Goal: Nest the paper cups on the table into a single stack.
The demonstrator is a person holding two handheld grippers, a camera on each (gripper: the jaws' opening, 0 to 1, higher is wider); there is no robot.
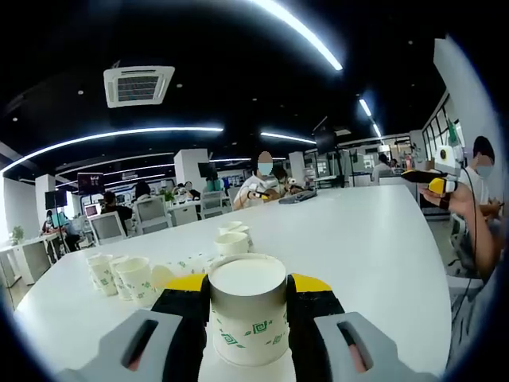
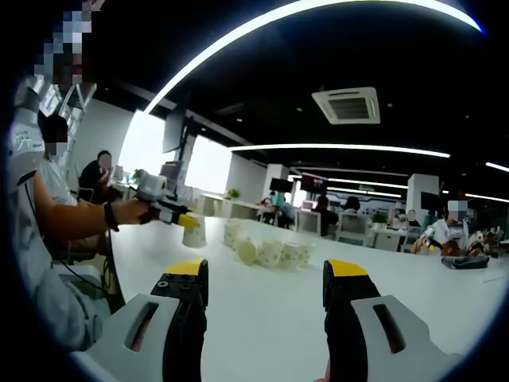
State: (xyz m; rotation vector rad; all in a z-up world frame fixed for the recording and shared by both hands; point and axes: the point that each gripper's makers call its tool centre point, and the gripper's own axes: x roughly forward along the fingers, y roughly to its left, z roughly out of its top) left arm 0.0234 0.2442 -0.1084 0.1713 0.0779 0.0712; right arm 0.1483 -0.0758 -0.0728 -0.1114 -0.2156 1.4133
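Item: left gripper (image 1: 248, 306), bottom centre of the left gripper view. Its yellow-tipped jaws are pressing both sides of a white paper cup (image 1: 248, 314) with green markings, standing upright with its mouth up. In the right gripper view the same gripper (image 2: 176, 216) is showing at centre left, carrying its cup (image 2: 193, 231) just over the white table (image 2: 262, 310).

Item: right gripper (image 2: 265, 298), bottom centre of the right gripper view. Its jaws are standing wide apart and holding nothing. In the left gripper view it (image 1: 433, 182) is appearing at the right edge, well away from the cups.

Item: loose cups. In the left gripper view an upright group (image 1: 119, 277) is standing at lower left, beside some cups lying on their sides (image 1: 179, 269), and a short pair (image 1: 233, 239) is sitting just above the held cup. In the right gripper view the cluster (image 2: 266, 250) is lying at centre, just right of the held cup.

Relation governing the next move: the cluster is lying close to the left gripper and farther from the right one. The held cup's axis is vertical, so it probably needs lowering mouth-up into, or onto, an upright cup.
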